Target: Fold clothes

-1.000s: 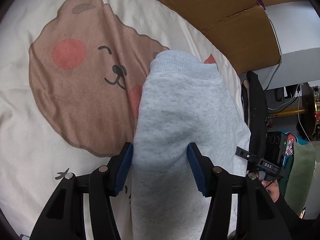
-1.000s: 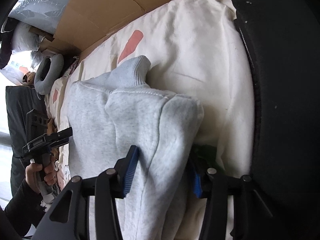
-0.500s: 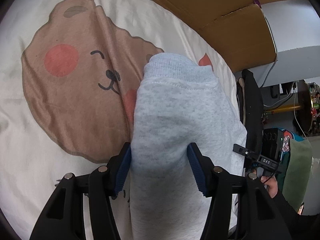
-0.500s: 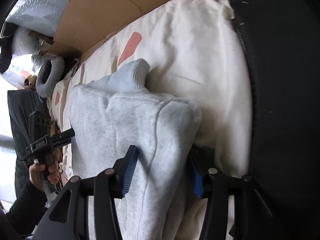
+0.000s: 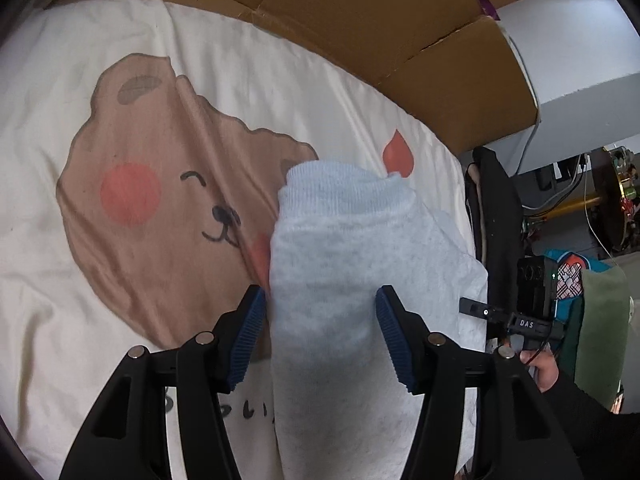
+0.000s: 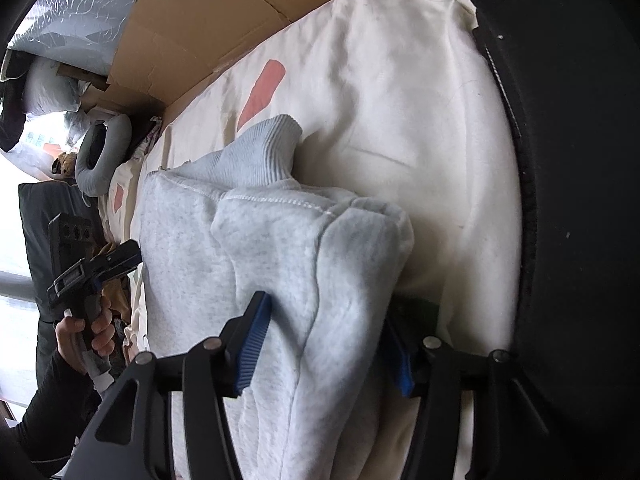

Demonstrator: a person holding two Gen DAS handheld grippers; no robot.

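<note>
A light grey sweatshirt point(image 5: 340, 264) lies folded on the cream bed cover point(image 5: 120, 360), its ribbed cuff point(image 5: 344, 184) pointing away from me. My left gripper point(image 5: 318, 324) straddles a raised fold of it. The left pad point(image 5: 246, 340) stands a sliver off the cloth edge and the right pad rests against the fabric. In the right wrist view the sweatshirt point(image 6: 248, 264) shows a thick folded corner point(image 6: 360, 240). My right gripper point(image 6: 324, 344) straddles that ridge with its jaws opening. The cloth sits loosely between them and bulges over the right pad.
The cover carries a brown bear print point(image 5: 168, 208). Flattened cardboard point(image 5: 380, 20) lines the far side of the bed. A black padded object point(image 6: 580, 200) rises at the right. A grey neck pillow point(image 6: 100, 152) lies at the far end. A person's hand point(image 6: 86, 328) holds the other gripper.
The right gripper's jaws have spread and the fold between them has relaxed. In the left wrist view the sweatshirt and bear print have shifted across the picture; that gripper's gap looks unchanged.
</note>
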